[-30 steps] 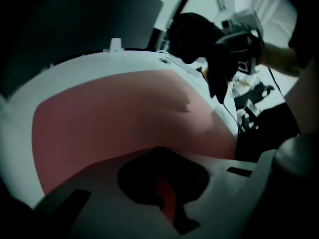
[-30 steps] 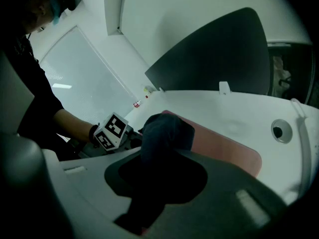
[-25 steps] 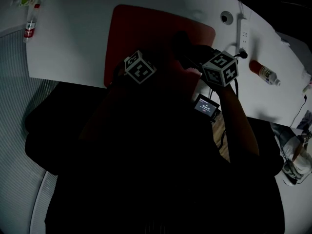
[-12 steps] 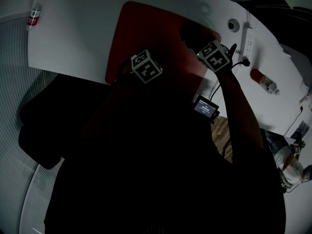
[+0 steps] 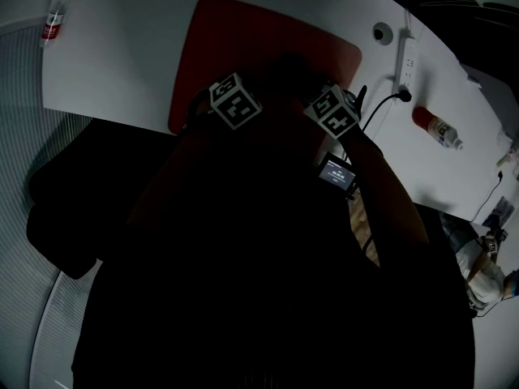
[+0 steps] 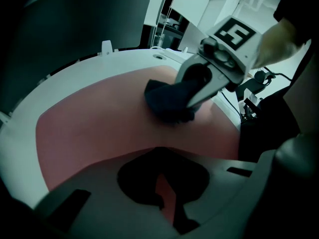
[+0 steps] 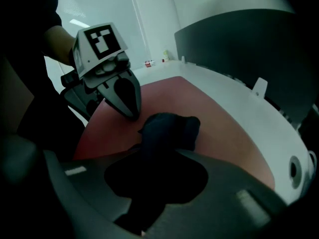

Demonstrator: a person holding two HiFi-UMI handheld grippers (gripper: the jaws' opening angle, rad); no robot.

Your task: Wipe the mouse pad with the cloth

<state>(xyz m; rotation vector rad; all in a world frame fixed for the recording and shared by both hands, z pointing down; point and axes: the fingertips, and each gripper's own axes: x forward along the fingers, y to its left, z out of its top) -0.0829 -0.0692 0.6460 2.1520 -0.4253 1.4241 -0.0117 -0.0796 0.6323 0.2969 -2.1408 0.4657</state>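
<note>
– Mouse pad, head view: noted red, flat on the white table. Cloth logged as a dark wad on the pad's right half. Against the picture from half a second ago, the right gripper is found drawn leftward, away from the pad's right corner and closer to the left gripper. The latter is hardly displaced.
– How is that to be read?
– A wiping stroke in progress, it is judged: the right part swept, the pass carried inward. The pad's far left is presumed not yet reached.
– Left gripper view?
– Own jaws recorded as nearly closed, with nothing held. Only a sliver of red pad is seen through the slit. Ahead, the cloth is seen pinched by the other tool and pressed onto the pad near its middle.
– Right gripper view?
– Jaws clamped on the cloth, which is bunched out ahead of them and lies on the pad. The left gripper's tips, drawn to a point, are set just beside the cloth. The pad is apparently being pinned, though contact cannot be confirmed.
</note>
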